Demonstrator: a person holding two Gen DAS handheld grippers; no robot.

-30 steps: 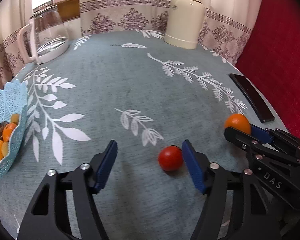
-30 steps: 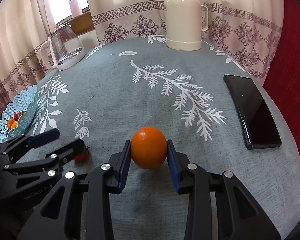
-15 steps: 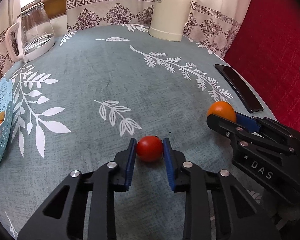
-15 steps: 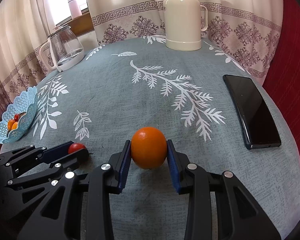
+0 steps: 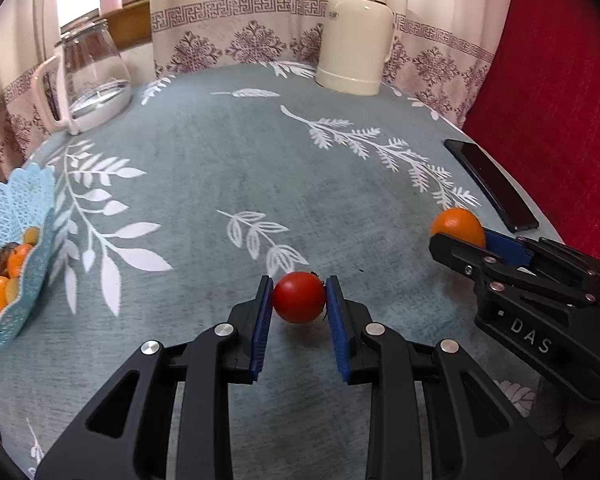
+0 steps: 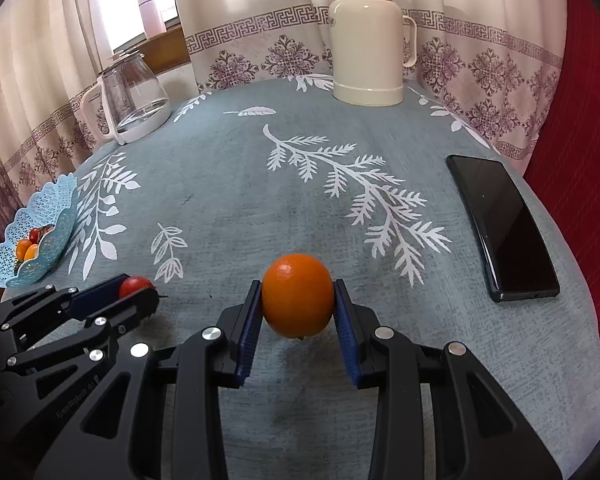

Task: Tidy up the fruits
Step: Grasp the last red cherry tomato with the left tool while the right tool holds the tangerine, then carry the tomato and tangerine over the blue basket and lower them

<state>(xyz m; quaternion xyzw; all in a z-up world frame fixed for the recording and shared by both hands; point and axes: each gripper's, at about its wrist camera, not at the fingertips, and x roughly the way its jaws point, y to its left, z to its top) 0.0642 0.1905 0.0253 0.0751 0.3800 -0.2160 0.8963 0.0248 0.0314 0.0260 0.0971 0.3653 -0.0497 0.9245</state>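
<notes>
Showing two hand-held grippers side by side over a round table (image 6: 236, 184) covered in grey-blue cloth with white leaf prints. Left gripper (image 5: 300, 300) narrowed onto a small red tomato (image 5: 299, 297), blue pads (image 5: 263, 320) pressed against both sides of the fruit, near the table's front edge; whether lifted off the cloth or resting on it cannot be told. Right gripper (image 6: 298, 300) clamped likewise on an orange (image 6: 297, 295), held between blue pads, a shadow on the cloth just beneath. Tomato and orange near each other, orange to the right, as confirmed from the left wrist view, where the orange (image 5: 458, 226) protrudes past the right gripper's black finger. Pale blue lattice basket (image 6: 48, 240) at the table's left edge, well apart from both grippers, containing several small orange, yellow and red fruits (image 5: 2, 280). Glass kettle (image 6: 134, 98) with white handle at far left; cream thermos jug (image 6: 366, 40) upright at the far edge. Black phone (image 6: 500, 224) lying flat, screen up, at the right edge. Patterned curtains behind; red fabric surface to the right.
</notes>
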